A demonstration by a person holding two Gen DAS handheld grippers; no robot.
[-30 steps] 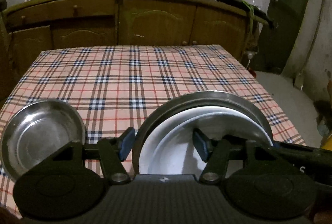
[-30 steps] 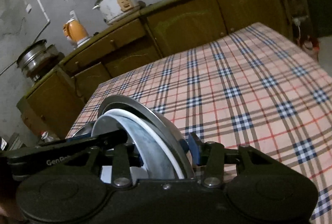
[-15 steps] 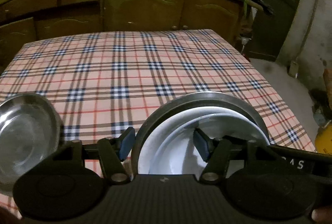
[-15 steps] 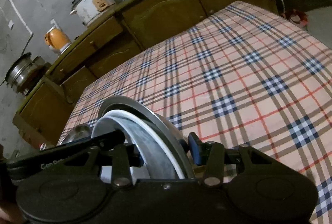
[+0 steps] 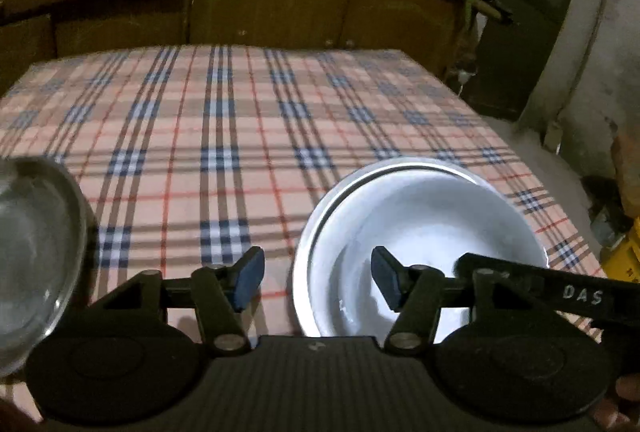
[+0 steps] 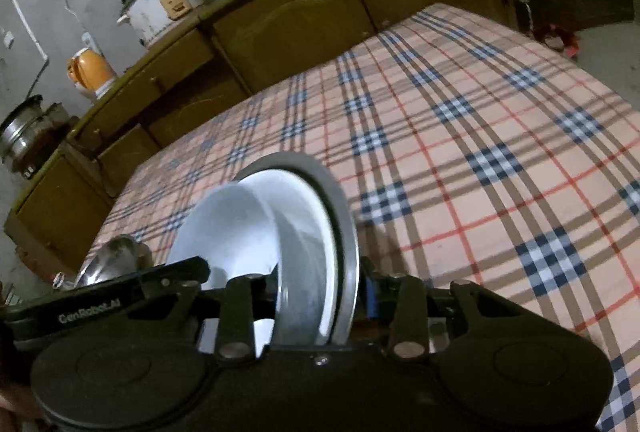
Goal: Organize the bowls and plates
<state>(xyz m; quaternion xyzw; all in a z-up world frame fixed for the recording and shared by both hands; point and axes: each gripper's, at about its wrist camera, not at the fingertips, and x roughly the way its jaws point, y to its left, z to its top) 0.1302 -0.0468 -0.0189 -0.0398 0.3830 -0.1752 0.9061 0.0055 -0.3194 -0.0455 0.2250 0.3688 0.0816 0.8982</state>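
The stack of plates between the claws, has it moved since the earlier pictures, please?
Yes: the stack has tipped flatter and lower toward the plaid tablecloth.

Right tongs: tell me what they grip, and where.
The right tongs straddle the stacked metal plate and white plate at the near rim, jaws closing. The left tongs hold nothing.

bare checked tablecloth (image 5: 224,119) ahead, steel bowl (image 5: 32,252) left, stacked dishes (image 5: 420,224) right

Stacked dishes (image 5: 420,228) came down, apparently onto the plaid tablecloth (image 5: 224,135); left gripper (image 5: 318,278) now straddles less rim, right gripper (image 6: 320,296) closing on them.
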